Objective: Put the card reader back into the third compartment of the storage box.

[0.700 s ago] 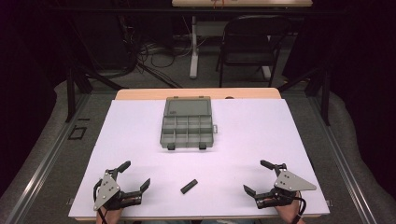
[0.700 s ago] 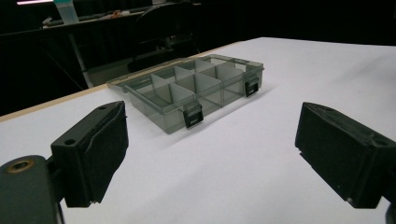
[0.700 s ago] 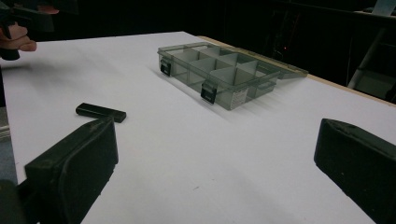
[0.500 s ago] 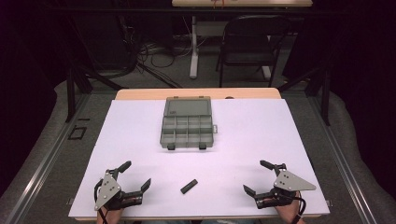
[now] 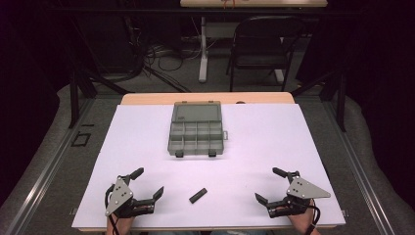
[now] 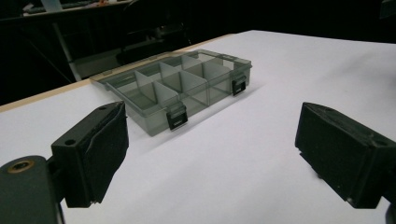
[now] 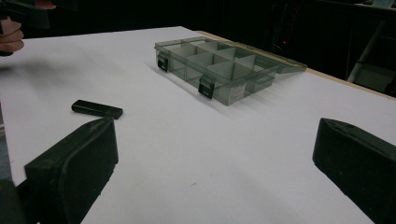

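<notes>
A grey see-through compartment box (image 5: 196, 132) with two black latches on its near side sits mid-table; a plain flat panel, apparently its lid, extends from its far side. The box is also in the left gripper view (image 6: 177, 84) and the right gripper view (image 7: 224, 65). A small black bar (image 5: 197, 195) lies near the front edge between the two grippers, and appears again (image 7: 97, 108) by the right gripper's own jaw. My left gripper (image 5: 149, 182) (image 6: 210, 158) is open and holds nothing. My right gripper (image 5: 268, 184) (image 7: 215, 163) is likewise open and holds nothing.
A white sheet (image 5: 254, 142) covers the table, with a wooden edge (image 5: 147, 98) at the back. Beyond the table stand a folding chair (image 5: 262, 46) and floor cables (image 5: 161, 58). The hand on the left gripper (image 7: 11, 37) is at the top left of the right gripper view.
</notes>
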### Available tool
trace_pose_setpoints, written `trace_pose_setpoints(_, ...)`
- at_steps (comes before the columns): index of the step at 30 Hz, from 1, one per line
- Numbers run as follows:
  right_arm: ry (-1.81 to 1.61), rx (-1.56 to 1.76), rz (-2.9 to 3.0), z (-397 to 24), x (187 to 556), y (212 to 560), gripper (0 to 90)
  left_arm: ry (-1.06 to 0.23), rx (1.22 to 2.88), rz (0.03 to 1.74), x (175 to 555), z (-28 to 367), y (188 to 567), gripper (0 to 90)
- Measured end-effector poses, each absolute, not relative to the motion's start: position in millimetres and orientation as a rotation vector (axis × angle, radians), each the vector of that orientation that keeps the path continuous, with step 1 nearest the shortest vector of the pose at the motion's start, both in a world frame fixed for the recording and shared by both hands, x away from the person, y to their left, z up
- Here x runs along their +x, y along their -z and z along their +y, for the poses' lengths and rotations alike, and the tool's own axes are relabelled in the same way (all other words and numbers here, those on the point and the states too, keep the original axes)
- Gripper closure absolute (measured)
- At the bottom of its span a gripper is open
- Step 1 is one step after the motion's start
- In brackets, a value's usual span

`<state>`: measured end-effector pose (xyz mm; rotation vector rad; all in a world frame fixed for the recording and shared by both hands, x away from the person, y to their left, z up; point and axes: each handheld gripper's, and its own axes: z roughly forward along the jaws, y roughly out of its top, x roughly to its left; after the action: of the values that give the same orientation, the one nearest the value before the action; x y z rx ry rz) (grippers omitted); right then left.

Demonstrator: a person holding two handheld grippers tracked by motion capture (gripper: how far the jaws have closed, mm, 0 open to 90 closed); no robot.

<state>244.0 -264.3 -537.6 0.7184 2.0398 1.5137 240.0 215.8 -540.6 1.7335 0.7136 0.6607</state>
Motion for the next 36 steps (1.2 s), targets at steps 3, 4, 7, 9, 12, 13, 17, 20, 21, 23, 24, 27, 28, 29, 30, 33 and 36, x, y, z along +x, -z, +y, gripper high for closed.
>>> trace_pose_setpoints(3,-1.512,0.723,2.042,-264,245,538,0.0,-0.643,1.751,0.712,242,211,539,9.9)
trace_pose_setpoints(4,-1.507,0.721,2.046,-264,245,538,0.0,-0.636,1.762,0.712,243,207,538,9.9)
trace_pose_setpoints(7,-1.508,0.722,2.045,-263,245,538,0.0,-0.622,1.775,0.712,245,203,536,9.9)
trace_pose_setpoints(9,-1.505,0.724,2.047,-263,245,538,0.0,-0.62,1.776,0.711,246,201,536,9.9)
trace_pose_setpoints(12,-1.503,0.726,2.049,-263,245,538,0.0,-0.611,1.78,0.717,247,198,535,9.9)
trace_pose_setpoints(13,-1.501,0.727,2.049,-263,245,538,0.0,-0.61,1.783,0.72,248,196,534,9.9)
trace_pose_setpoints(17,-1.5,0.73,2.049,-263,245,538,0.0,-0.599,1.79,0.727,251,189,533,9.9)
trace_pose_setpoints(20,-1.499,0.731,2.05,-263,246,538,0.0,-0.595,1.799,0.727,252,186,533,9.9)
trace_pose_setpoints(21,-1.496,0.731,2.051,-263,246,538,0.0,-0.592,1.802,0.725,253,185,533,9.9)
trace_pose_setpoints(23,-1.494,0.731,2.052,-263,246,538,0.0,-0.585,1.81,0.726,254,182,533,9.9)
trace_pose_setpoints(24,-1.494,0.731,2.052,-263,246,538,0.0,-0.583,1.809,0.728,255,181,533,9.9)
trace_pose_setpoints(27,-1.493,0.737,2.054,-263,246,538,0.0,-0.573,1.821,0.729,256,176,533,9.9)
trace_pose_setpoints(28,-1.493,0.737,2.055,-263,246,538,0.0,-0.572,1.827,0.729,257,175,533,9.9)
trace_pose_setpoints(29,-1.493,0.737,2.055,-263,246,538,0.0,-0.572,1.827,0.729,257,175,533,9.9)
trace_pose_setpoints(30,-1.491,0.737,2.056,-263,246,538,0.0,-0.57,1.832,0.731,257,173,533,9.9)
trace_pose_setpoints(33,-1.491,0.739,2.058,-263,246,539,0.0,-0.565,1.843,0.738,258,170,534,9.9)
trace_pose_setpoints(36,-1.492,0.741,2.057,-263,247,539,0.0,-0.559,1.853,0.743,259,167,535,9.8)
